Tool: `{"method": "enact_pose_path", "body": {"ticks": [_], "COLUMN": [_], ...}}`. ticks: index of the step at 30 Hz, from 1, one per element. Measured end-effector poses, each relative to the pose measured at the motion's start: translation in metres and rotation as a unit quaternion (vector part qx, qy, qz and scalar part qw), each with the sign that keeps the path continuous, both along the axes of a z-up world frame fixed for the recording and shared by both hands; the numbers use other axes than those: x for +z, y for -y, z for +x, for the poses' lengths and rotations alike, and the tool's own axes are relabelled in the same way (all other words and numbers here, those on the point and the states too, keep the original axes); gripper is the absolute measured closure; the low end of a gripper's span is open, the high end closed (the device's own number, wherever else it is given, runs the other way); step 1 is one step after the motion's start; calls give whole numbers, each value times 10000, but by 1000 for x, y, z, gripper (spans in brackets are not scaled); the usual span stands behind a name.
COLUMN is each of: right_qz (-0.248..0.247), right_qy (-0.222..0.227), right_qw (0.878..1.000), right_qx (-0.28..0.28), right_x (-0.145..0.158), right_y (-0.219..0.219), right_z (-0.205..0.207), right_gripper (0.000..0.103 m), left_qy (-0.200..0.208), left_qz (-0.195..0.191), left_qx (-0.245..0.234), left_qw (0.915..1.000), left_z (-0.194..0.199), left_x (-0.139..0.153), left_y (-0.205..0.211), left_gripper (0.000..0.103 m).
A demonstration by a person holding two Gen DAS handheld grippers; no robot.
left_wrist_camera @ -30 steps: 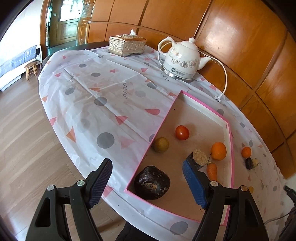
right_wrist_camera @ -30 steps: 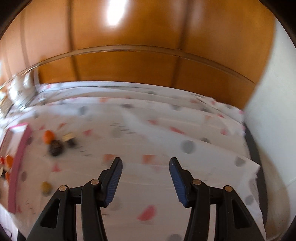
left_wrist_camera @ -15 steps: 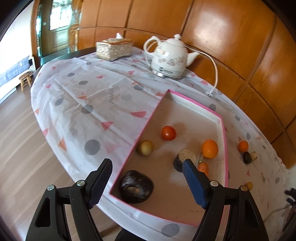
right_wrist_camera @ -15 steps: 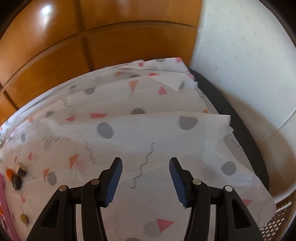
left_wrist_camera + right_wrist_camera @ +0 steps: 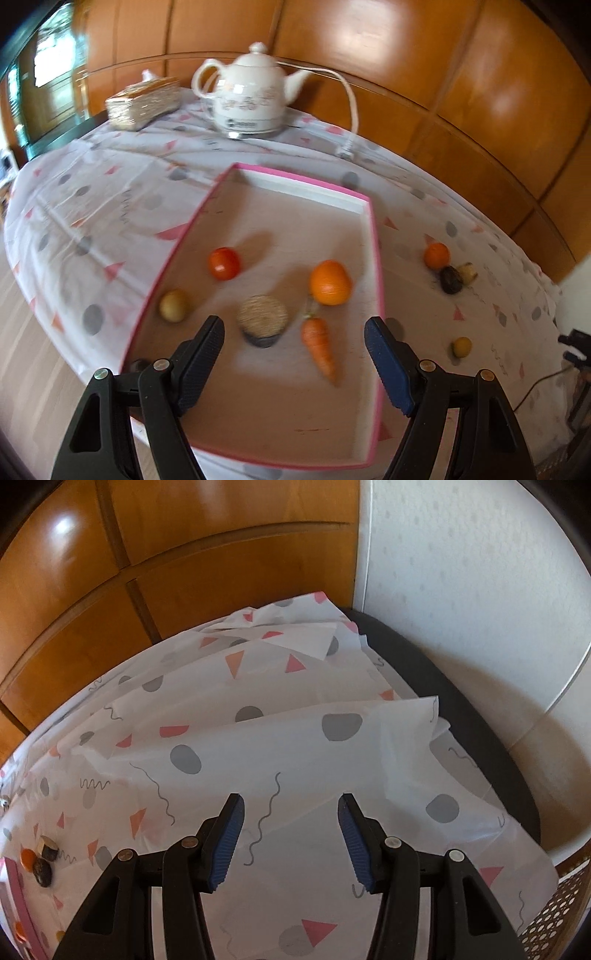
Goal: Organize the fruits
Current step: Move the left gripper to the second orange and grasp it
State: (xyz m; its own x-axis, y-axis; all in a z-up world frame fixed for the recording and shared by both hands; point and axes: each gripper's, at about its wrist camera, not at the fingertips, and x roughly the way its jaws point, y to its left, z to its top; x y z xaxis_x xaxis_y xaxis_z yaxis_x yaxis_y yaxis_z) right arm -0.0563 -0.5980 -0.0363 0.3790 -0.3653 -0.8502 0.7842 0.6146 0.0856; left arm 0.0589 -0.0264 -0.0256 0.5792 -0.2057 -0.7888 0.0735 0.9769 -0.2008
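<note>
A pink-rimmed tray (image 5: 373, 236) lies on the patterned tablecloth. In it are a tomato (image 5: 224, 263), an orange (image 5: 330, 282), a carrot (image 5: 320, 345), a yellowish round fruit (image 5: 173, 305) and a cut brown fruit (image 5: 262, 320). Outside it to the right lie a small orange (image 5: 436, 255), a dark fruit (image 5: 451, 280), a pale piece (image 5: 467, 272) and a small yellow fruit (image 5: 461, 347). My left gripper (image 5: 293, 360) is open and empty above the tray's near end. My right gripper (image 5: 290, 840) is open and empty over bare cloth; the loose fruits (image 5: 40, 860) show at its far left.
A white kettle (image 5: 251, 99) with a cord and a tissue box (image 5: 144, 103) stand at the back. Wooden wall panels run behind the table. The cloth is folded near the table's right end (image 5: 406, 709), by a white wall. A wicker item (image 5: 554, 919) sits low right.
My left gripper has swung right and closer over the tray; the big dark fruit has slipped almost out of view at lower left. My right gripper has turned further right, towards the table's end.
</note>
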Motion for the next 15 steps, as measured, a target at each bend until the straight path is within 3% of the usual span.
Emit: {"method": "enact_pose_path", "body": {"ticks": [8, 12, 15], "right_qz": [33, 81, 127], "right_qy": [2, 44, 140], "right_qw": [9998, 9997, 9997], "right_qx": [198, 224, 184], "right_x": [0, 0, 2], "right_y": [-6, -6, -4], "right_z": [6, 6, 3], "right_gripper": [49, 49, 49], "left_qy": [-38, -75, -218], "left_qz": [-217, -381, -487], "left_qx": [-796, -1102, -1281], "left_qw": [9966, 9932, 9903], "left_z": [29, 49, 67], "left_x": [8, 9, 5], "left_y": [55, 90, 116], "left_gripper": [28, 40, 43]}}
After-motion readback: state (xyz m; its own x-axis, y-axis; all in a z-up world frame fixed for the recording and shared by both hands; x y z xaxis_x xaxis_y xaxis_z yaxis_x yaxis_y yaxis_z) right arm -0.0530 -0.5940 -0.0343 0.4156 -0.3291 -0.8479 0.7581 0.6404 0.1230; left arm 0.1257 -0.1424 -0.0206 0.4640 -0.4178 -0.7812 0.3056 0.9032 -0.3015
